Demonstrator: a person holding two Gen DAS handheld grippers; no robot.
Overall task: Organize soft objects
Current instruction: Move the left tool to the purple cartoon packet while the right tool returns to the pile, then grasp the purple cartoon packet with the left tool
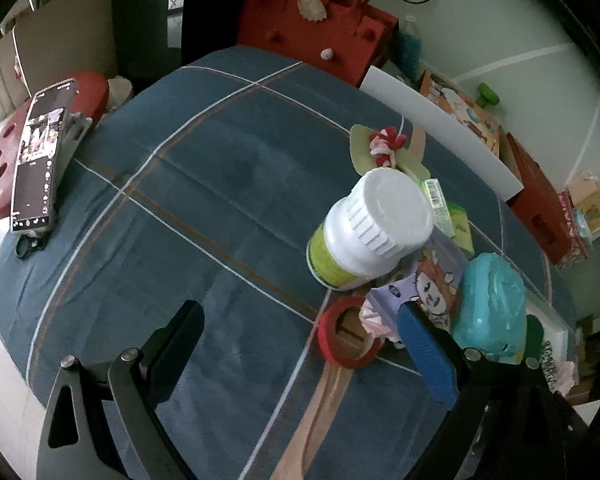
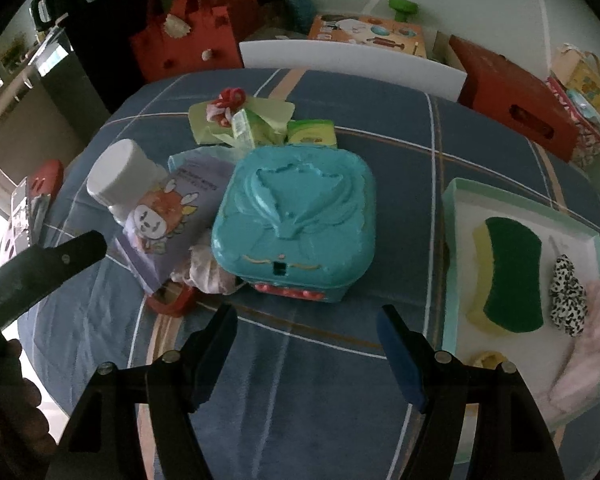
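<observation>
A white tray (image 2: 456, 240) at the right holds a yellow-green sponge (image 2: 512, 276), a spotted scrunchie (image 2: 568, 296) and a pink cloth (image 2: 592, 332). My right gripper (image 2: 308, 352) is open above the blue bedspread, just in front of a teal plastic box (image 2: 296, 220), with nothing between its fingers. A crumpled pink scrunchie (image 2: 208, 272) lies at the box's left, beside a red tape roll (image 2: 172, 300). My left gripper (image 1: 304, 344) is open low over the cover. The red tape roll (image 1: 348, 332) and pink scrunchie (image 1: 376, 320) lie by its blue right pad (image 1: 424, 352). A red-and-pink scrunchie (image 1: 386, 142) rests on pale green cloth (image 1: 364, 148).
A white-capped bottle (image 1: 368, 228) and a purple cartoon packet (image 2: 172, 216) stand left of the teal box. A phone on a stand (image 1: 40, 156) sits at the left bed edge. A red felt bag (image 1: 316, 36), a white board (image 2: 352, 64) and red boxes (image 2: 516, 100) line the far side.
</observation>
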